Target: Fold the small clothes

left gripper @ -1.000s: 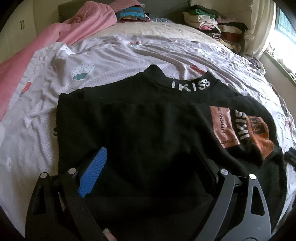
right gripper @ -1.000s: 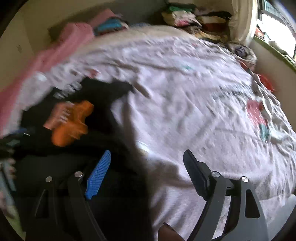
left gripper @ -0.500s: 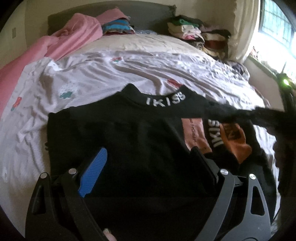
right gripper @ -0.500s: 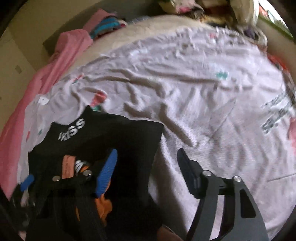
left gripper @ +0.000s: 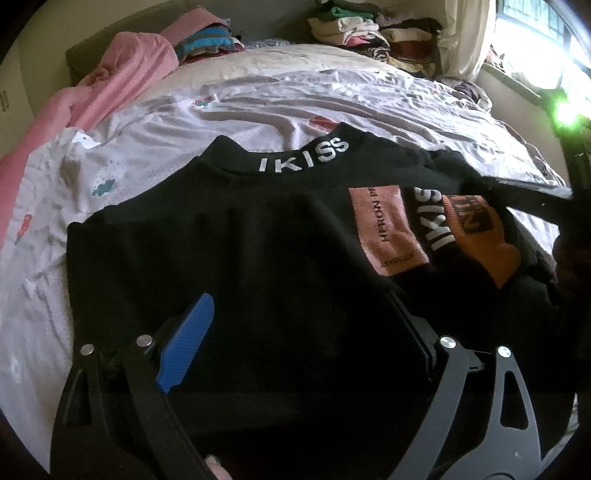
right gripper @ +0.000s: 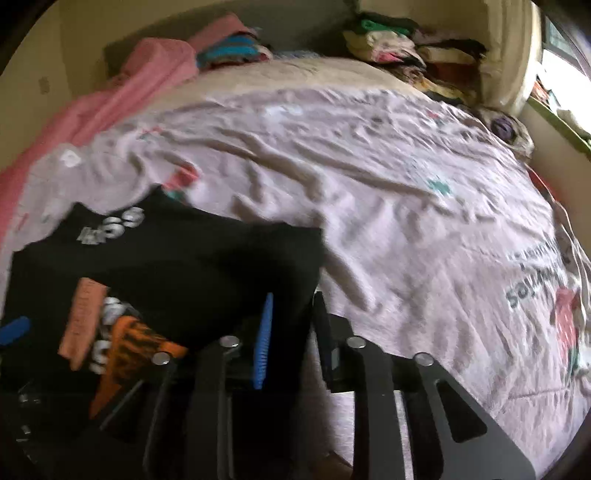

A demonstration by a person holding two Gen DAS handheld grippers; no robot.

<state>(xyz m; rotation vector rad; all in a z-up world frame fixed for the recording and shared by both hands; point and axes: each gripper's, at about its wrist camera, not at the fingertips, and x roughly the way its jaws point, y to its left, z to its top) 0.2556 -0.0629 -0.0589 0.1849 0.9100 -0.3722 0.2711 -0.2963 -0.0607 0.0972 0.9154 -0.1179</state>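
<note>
1. Left wrist view: the left gripper (left gripper: 295, 332) hangs over a black sweatshirt (left gripper: 240, 258), its fingers spread wide with nothing pinched between them; the blue pad (left gripper: 184, 343) sits on one side and the black one (left gripper: 413, 332) on the other.
2. The black sweatshirt lies flat on the bed sheet (left gripper: 258, 99), its collar (left gripper: 303, 158) lettered "IKISS" pointing to the far end of the bed.
3. A pink patch (left gripper: 384, 229) and an orange patch (left gripper: 484, 240) show on the sweatshirt's right part, where a sleeve is folded across the body.
4. Right wrist view: the right gripper (right gripper: 291, 325) sits at the sweatshirt's right edge (right gripper: 288, 258), its fingers closing with black cloth between the blue pad (right gripper: 264, 339) and the black pad (right gripper: 321, 325); blur hides whether the pads already press on the cloth.
5. A pink blanket (left gripper: 110, 85) runs along the bed's left side.
6. Stacks of folded clothes (left gripper: 369, 29) rest at the head of the bed, by a bright window (left gripper: 535, 40).
</note>
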